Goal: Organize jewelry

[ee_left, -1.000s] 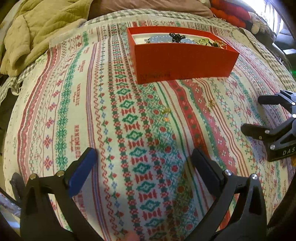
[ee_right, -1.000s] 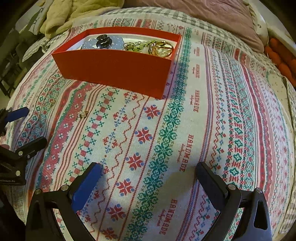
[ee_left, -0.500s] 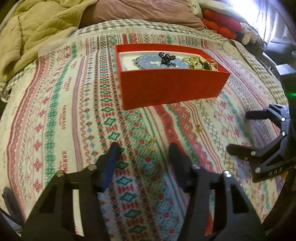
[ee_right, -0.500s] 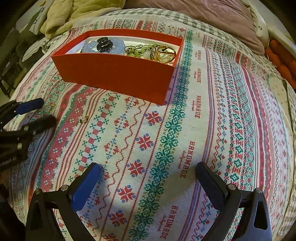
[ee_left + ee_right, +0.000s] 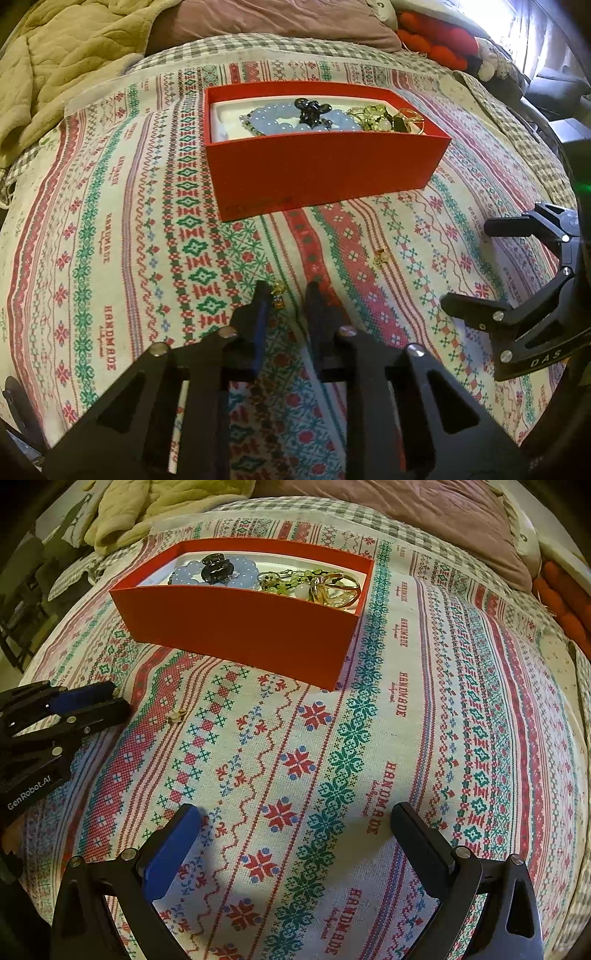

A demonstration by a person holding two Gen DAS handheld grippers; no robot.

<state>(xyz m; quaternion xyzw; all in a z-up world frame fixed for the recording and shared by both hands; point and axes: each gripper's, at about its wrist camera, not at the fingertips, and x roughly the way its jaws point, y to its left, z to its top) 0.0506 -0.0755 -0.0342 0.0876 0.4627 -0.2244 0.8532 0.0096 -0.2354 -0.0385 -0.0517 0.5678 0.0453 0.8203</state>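
bedspread [image 5: 110, 229], patterned, bearing all items. red box [image 5: 325, 177] at 12 o'clock in the left wrist view: blue bead bracelet [image 5: 280, 120], black clip [image 5: 308, 109] and gold pieces [image 5: 384, 116] already inside. right gripper [image 5: 295, 834] wide open, empty, idle. left gripper [image 5: 286, 295] has just been closing, jaws narrowed around a small gold earring [image 5: 277, 295], pads not visibly pressing. second gold earring [image 5: 380, 255] loose at 2 o'clock of it. judged: two pieces left to box.

"HANDMADE" ran in red stitched letters along the cloth [image 5: 399, 694], repeated ahead of and beside the right gripper [image 5: 295, 834]. "GenRobot.AI" stood in white on the left gripper [image 5: 107, 701]. "DAS" showed on the right gripper's body.
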